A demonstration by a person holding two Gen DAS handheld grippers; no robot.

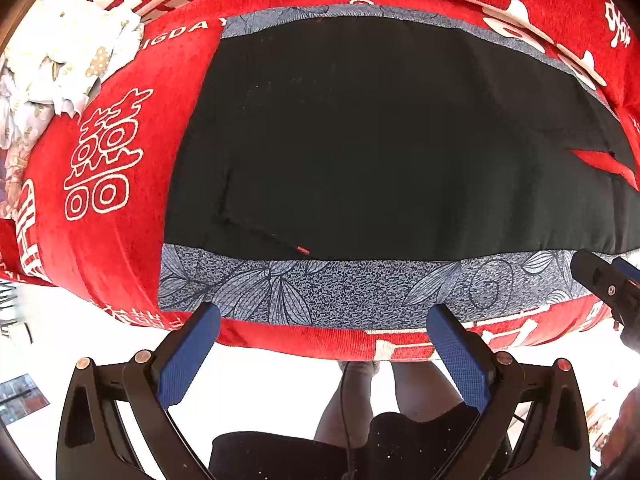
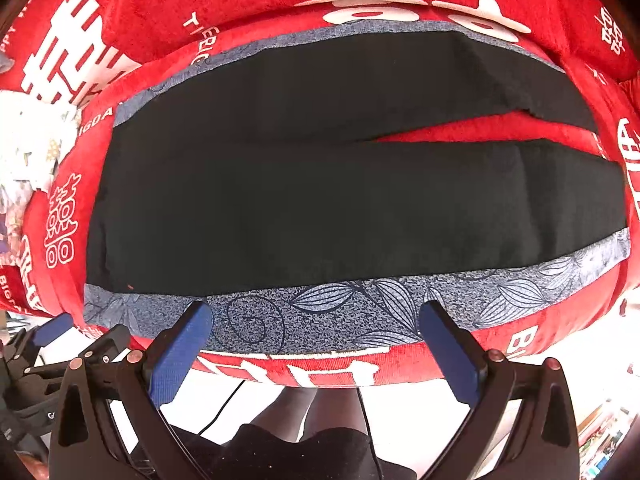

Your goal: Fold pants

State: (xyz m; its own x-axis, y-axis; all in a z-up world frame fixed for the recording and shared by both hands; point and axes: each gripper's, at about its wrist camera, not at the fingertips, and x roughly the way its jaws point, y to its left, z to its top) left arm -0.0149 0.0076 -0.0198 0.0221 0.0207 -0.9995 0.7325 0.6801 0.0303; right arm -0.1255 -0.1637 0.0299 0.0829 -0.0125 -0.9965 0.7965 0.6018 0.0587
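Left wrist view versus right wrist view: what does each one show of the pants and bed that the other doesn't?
Only the left wrist view shows the pants' waist end closely, with a small orange stitch near its lower edge. Only the right wrist view shows both legs running to their ends, a red gap splitting them. Both show the black pants flat on a blue patterned cloth over a red blanket, a crumpled floral sheet, and each open claw, left and right, holding nothing.
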